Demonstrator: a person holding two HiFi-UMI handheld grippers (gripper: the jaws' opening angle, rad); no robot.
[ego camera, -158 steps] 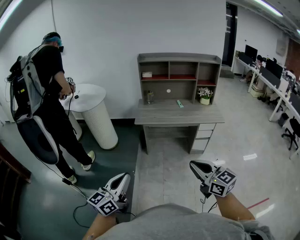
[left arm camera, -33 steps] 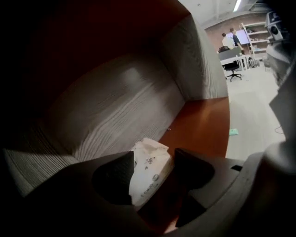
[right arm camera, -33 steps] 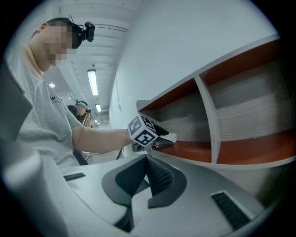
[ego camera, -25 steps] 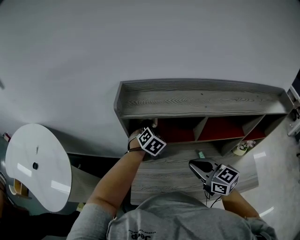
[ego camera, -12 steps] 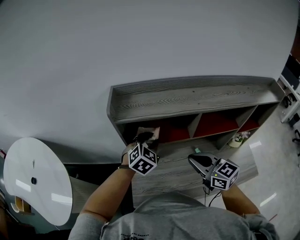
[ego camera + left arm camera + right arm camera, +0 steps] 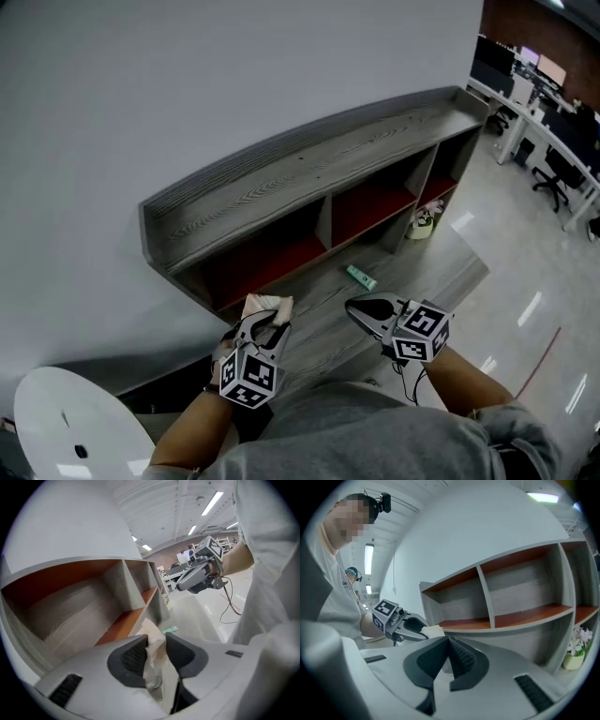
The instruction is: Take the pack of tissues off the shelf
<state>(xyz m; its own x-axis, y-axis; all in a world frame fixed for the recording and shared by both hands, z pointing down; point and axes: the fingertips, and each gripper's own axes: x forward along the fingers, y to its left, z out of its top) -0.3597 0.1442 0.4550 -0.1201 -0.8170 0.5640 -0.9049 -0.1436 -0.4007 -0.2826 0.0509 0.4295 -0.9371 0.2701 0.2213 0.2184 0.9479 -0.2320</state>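
- Even, fairly bright indoor light comes from ceiling strip lights [image 6: 213, 502], which show far off in both gripper views.
- Pale streaks of glare lie on the glossy floor [image 6: 530, 309] at the right.
- The compartments of the shelf [image 6: 309, 169] sit in soft shadow under its top board.
- Wide-angle distortion bends the shelf into a curve.
- Black corners ring both gripper views, and their nearest foreground is soft.
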